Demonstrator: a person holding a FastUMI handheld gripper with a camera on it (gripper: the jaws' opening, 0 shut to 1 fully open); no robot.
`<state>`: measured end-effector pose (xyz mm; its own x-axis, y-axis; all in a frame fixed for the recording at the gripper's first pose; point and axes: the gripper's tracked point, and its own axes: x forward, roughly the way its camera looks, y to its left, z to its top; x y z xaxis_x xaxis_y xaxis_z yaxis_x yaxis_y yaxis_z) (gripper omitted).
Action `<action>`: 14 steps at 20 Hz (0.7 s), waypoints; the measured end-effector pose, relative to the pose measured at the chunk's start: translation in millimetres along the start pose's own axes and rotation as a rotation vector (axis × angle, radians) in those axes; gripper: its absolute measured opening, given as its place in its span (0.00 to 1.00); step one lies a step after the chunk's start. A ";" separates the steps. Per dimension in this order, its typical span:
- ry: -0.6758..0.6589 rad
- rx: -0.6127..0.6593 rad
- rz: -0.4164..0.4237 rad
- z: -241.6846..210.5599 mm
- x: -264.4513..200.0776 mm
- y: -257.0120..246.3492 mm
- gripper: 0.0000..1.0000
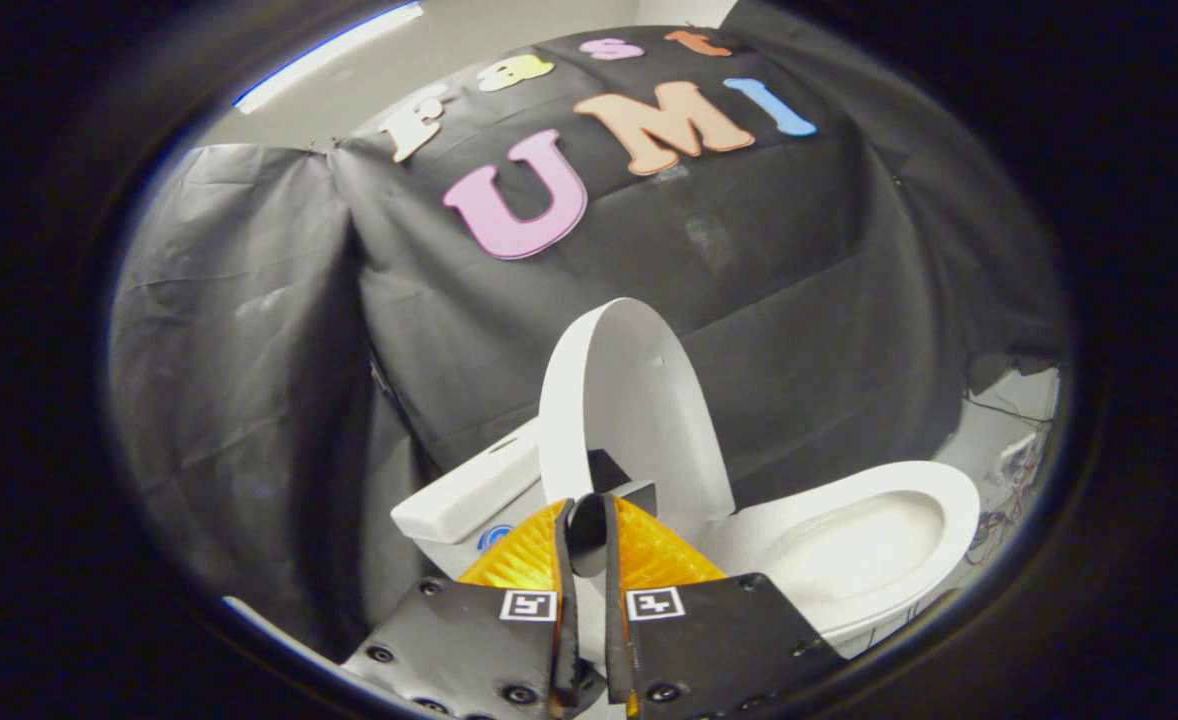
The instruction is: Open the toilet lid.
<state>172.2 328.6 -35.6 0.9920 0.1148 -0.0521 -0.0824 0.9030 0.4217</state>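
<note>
Your gripper [586, 515] sits nearest, its two fingers [539, 555] drawn close together with only a narrow slot between them; whether they pinch anything you cannot tell. Just ahead of the tips, at twelve o'clock, the white toilet lid [639, 400] stands raised and nearly upright, its lower edge meeting the fingertips. At two o'clock from the fingers the toilet bowl [864, 545] lies uncovered. At ten o'clock sits the white tank [469, 490]. Black cloth [249, 380] hangs behind everything.
</note>
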 end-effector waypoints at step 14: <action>0.129 -0.100 0.195 -28.1 42.3 66.9 0.11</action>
<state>206.0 405.5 -35.0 0.9365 0.3370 -0.0967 -0.2864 0.8944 0.3434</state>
